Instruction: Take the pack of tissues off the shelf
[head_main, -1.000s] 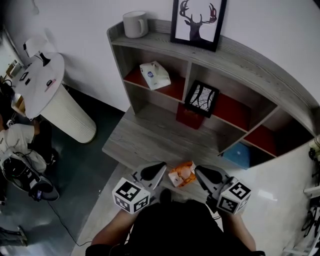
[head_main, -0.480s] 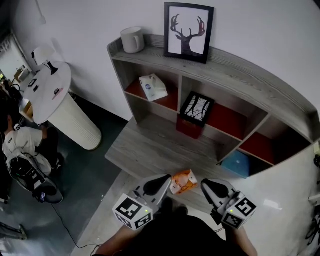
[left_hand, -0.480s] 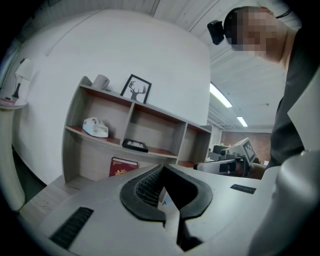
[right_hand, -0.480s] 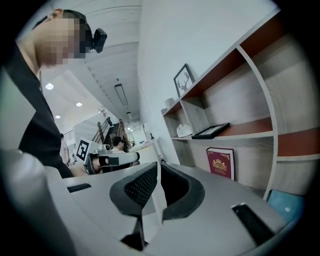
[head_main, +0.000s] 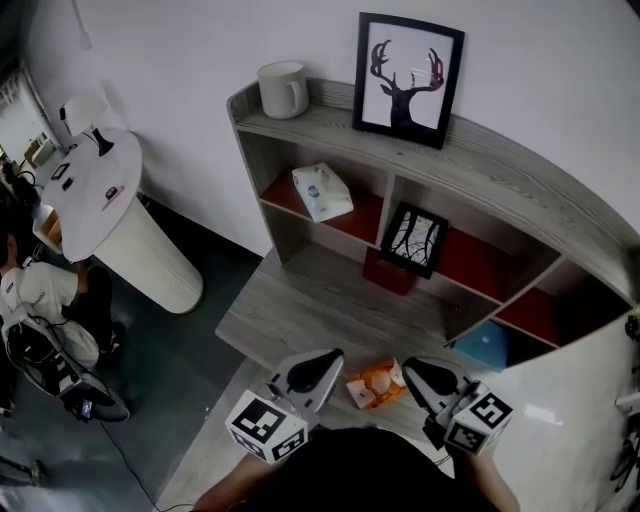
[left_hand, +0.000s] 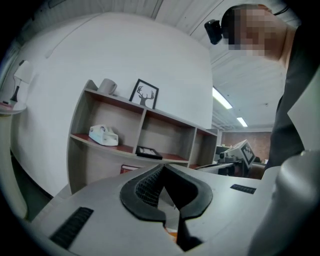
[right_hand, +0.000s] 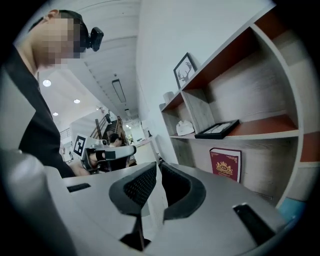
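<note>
Left hand-held gripper (head_main: 322, 360), right hand-held gripper (head_main: 416, 367): ribbed pads (left_hand: 145, 187) pressed together; white tissue pack (head_main: 322, 191) on woodgrain shelf (head_main: 480, 175).

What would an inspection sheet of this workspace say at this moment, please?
Surface: grey wooden ledge of the shelf unit, carrying an orange-and-white pack near its front edge.
Job's things: white pack of tissues lies in the upper left compartment, untouched.
Clutter: white mug and framed deer picture on top; black-framed picture in the middle compartment; red book below it; blue box lower right.
Grippers: left gripper and right gripper both shut, empty, flanking the orange-and-white pack.
Cables: thin dark cable on the floor.
Surroundings: white pedestal table; seated person at left.
</note>
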